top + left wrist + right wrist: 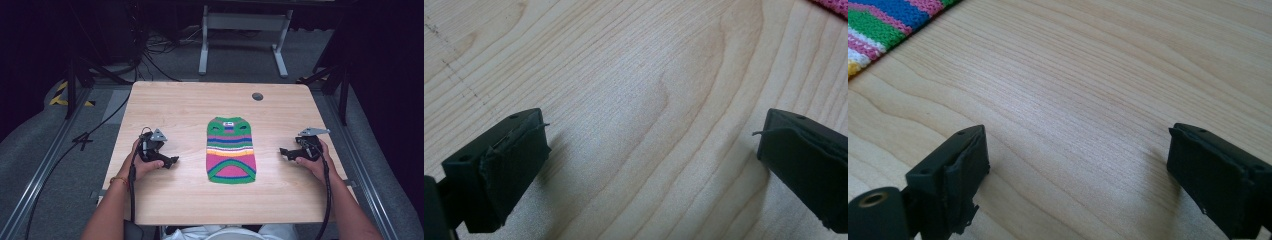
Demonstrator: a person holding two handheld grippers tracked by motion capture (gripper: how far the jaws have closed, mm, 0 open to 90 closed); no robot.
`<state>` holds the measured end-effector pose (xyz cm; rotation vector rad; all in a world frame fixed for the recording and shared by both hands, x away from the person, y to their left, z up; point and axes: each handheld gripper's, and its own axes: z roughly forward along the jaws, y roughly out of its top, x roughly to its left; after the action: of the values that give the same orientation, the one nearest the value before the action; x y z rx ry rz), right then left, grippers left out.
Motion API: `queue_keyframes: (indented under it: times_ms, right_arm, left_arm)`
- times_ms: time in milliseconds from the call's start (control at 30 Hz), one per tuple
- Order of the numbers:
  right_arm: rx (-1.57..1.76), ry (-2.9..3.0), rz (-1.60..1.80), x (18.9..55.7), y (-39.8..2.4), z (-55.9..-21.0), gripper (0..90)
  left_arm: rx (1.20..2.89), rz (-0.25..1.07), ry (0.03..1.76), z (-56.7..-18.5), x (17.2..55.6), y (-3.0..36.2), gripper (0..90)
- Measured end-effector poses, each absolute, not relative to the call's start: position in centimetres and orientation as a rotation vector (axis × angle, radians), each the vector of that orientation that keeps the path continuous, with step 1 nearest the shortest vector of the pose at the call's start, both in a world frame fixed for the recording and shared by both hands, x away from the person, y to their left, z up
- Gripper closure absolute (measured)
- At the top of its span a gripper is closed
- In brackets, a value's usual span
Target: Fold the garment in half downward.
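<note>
**Small striped sweater waits between two open grippers**

A little knitted sweater lies flat in the middle of the wooden counter, neck end pointing away from the person and the rounded hem towards them. It is banded in green, blue, pink, yellow and white, and looks smoothed out, with no folds that I can see.

The left gripper rests low on the counter to the left of the sweater, near it but clearly apart; the right gripper sits likewise on the other side. Both are spread wide with nothing between them — the left gripper view shows bare wood grain in the gap and just a pink corner of knit at the top edge, and the right gripper view shows bare wood with striped knit off to the upper left.

As I judge it, the sweater will handle as something light, soft and floppy: it will sag and stretch from wherever it is pinched, and it will not slide as one stiff piece. The knit should offer good friction to the pads. The sensible places to take hold look like the side edges or the two hem corners — one for each gripper — pinching through both layers so the piece lifts evenly rather than peeling open.
</note>
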<state>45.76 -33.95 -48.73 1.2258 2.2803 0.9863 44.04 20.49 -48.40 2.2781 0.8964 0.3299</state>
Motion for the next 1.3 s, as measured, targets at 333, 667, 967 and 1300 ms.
queue_keyframes:
  times_ms: [333,667,967,1300]
  right_arm:
    - [1.236,2.280,0.979,45.9,-33.7,-48.7,7.6]
    - [1.238,2.284,0.975,45.9,-33.7,-48.7,7.7]
    - [1.230,2.304,0.961,45.9,-33.6,-48.5,9.1]
    - [1.187,2.319,0.996,45.6,-33.0,-47.2,23.6]
  left_arm:
    - [2.278,0.332,0.902,-48.4,44.0,20.5,0.6]
    - [2.291,0.320,0.893,-48.2,44.0,20.7,1.7]
    - [2.282,0.305,0.907,-48.1,44.1,20.8,5.1]
    - [2.322,0.281,0.833,-47.3,44.6,20.0,26.4]
